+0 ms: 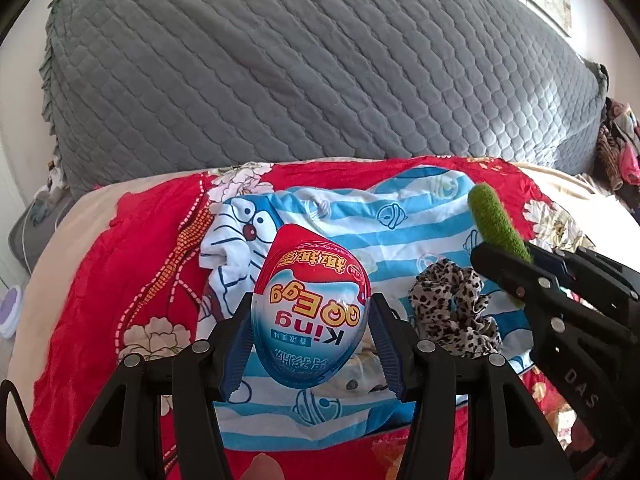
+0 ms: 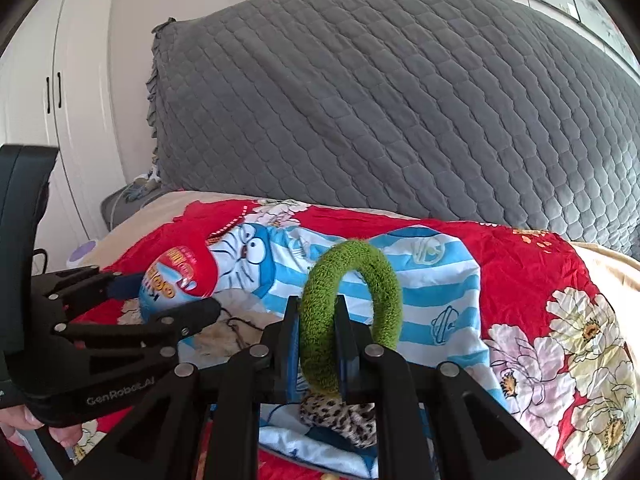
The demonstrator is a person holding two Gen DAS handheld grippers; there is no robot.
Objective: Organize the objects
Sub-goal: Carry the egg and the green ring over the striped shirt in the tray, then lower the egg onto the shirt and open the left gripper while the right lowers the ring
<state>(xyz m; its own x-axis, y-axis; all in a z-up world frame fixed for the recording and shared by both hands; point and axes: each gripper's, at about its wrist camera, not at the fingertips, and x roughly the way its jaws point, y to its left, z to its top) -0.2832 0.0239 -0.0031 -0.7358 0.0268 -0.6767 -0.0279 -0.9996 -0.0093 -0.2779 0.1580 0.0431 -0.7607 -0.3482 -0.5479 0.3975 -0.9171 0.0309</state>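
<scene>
Blue-and-red toy egg (image 1: 310, 312) sits clamped in our left tongs (image 1: 310, 344); our right tongs (image 2: 318, 344) pinch a green hair tie (image 2: 352, 312). Both hang over the striped bag (image 1: 400, 216) on the bed (image 2: 540, 264). Next, we judge, comes lowering and releasing each beside the leopard scrunchie (image 1: 452, 312).

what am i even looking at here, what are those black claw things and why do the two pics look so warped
No robot here: a person holds hand-held tongs in each hand, each with a wide-angle camera looking along its fingers. That lens bends the pictures. The left tongs grip a red and blue toy egg. The right tongs are shut on a fuzzy green ring. Below, on a bed, lie a red floral quilt, a blue striped cartoon cloth and a leopard-print scrunchie. Behind is a grey quilted cover.
</scene>
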